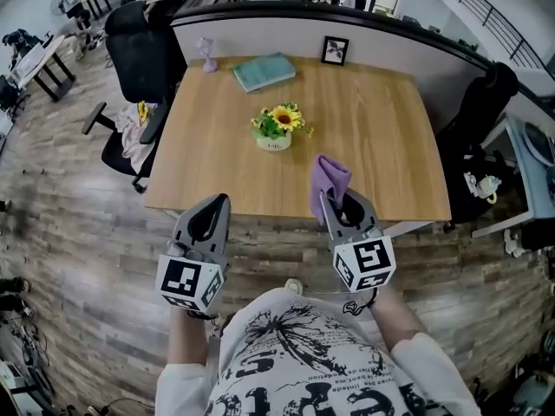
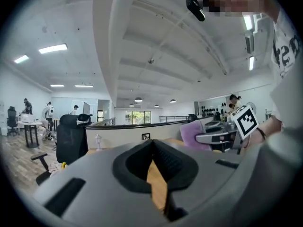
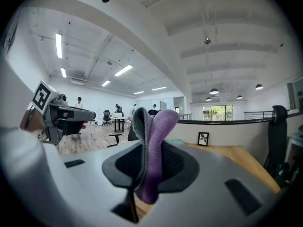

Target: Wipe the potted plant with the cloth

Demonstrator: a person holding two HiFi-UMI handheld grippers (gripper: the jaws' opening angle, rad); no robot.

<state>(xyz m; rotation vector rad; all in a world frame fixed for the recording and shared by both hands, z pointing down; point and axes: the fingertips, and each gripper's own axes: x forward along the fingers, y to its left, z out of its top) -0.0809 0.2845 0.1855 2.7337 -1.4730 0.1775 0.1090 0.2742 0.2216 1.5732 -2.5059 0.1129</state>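
Right tongs [image 3: 150,145] clamp the purple cloth [image 3: 158,124], its length upright; left tongs [image 2: 152,146] together, empty.

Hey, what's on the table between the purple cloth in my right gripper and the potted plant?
Nothing. In the head view only bare wooden table separates the cloth, clamped in the right gripper, from the potted plant.
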